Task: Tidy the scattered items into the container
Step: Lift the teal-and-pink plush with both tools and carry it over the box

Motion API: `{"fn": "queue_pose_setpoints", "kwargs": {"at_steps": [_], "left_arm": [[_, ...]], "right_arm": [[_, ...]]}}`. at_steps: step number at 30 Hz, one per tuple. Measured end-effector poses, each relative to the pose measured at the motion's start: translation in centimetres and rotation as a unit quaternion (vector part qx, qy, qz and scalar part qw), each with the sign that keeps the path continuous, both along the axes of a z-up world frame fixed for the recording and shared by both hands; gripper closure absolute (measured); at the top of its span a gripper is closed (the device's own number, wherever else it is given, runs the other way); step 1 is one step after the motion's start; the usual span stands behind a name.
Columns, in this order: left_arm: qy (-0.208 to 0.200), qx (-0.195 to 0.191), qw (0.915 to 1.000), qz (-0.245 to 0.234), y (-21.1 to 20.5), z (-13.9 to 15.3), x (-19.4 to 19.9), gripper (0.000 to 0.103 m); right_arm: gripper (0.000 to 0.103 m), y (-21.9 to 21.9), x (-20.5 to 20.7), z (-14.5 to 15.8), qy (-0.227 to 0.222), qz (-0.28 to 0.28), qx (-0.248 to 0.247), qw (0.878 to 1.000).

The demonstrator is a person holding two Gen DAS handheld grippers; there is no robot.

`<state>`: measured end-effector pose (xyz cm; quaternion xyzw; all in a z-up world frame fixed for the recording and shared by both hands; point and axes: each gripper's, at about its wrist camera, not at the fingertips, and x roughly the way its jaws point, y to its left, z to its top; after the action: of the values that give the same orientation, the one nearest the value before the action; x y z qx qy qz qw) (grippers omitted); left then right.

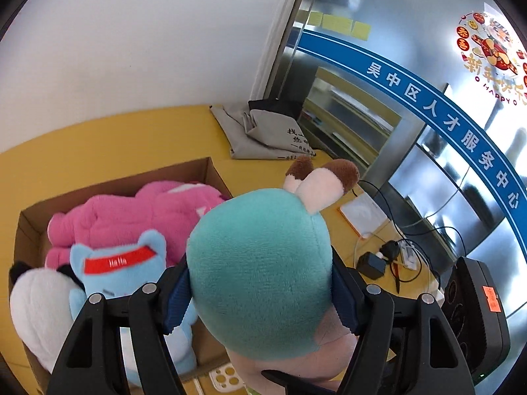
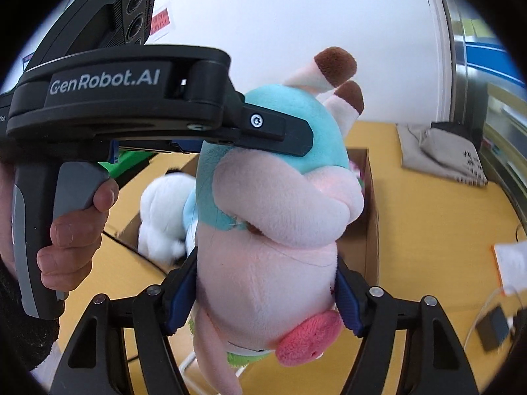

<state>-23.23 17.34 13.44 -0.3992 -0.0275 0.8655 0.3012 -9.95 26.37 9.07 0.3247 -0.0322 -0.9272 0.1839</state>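
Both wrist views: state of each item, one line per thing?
left gripper: shut on the pig plush's teal part.
right gripper: shut on the pig plush's pink body.
pig plush: held by both grippers, feet up.
cardboard box: open.
pink plush: in the box.
blue plush: in the box.
white plush: in the box.

Cardboard box, left wrist view: pink plush fills the 12 o'clock end, blue plush and white plush crowd 9 o'clock; bare floor shows only at the box's 5 o'clock corner. The teal-and-pink plush, clamped by both grippers, hangs over that corner; left gripper and right gripper each have it between their pads. Open yellow tabletop lies at 11 o'clock; grey bag blocks 1 o'clock; cables and adapter clutter 3 o'clock.
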Motion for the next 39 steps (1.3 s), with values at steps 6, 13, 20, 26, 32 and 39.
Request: {"fn": "queue_pose_setpoints", "kwargs": {"at_steps": [6, 13, 20, 26, 32, 39], "left_arm": [[-0.058, -0.019, 0.9981, 0.000, 2.7, -5.0, -7.1, 0.026], [-0.100, -0.046, 0.9933, -0.036, 5.5, -11.4, -8.4, 0.018], [-0.101, -0.071, 0.9909, -0.054, 6.8, -13.1, -8.1, 0.016], [-0.131, -0.041, 0.9891, -0.054, 6.6, -14.5, -8.8, 0.014], [-0.123, -0.053, 0.9899, -0.045, 6.8, -13.9, -8.4, 0.015], [-0.095, -0.061, 0.9931, -0.032, 5.4, -12.7, -7.6, 0.016]], "right_arm": [[0.031, 2.0, -7.0, -3.8, -0.026, 0.000, -0.011, 1.000], [0.031, 3.2, -8.7, -9.8, -0.127, 0.004, 0.000, 0.992], [0.029, 2.9, -7.4, -7.5, -0.137, -0.030, 0.018, 0.990], [0.052, 2.9, -6.8, -7.0, -0.131, -0.037, 0.022, 0.990], [0.067, 4.0, -10.3, -8.7, -0.144, -0.065, 0.010, 0.987], [0.068, 4.8, -10.7, -9.9, -0.151, -0.058, -0.006, 0.987]]}}
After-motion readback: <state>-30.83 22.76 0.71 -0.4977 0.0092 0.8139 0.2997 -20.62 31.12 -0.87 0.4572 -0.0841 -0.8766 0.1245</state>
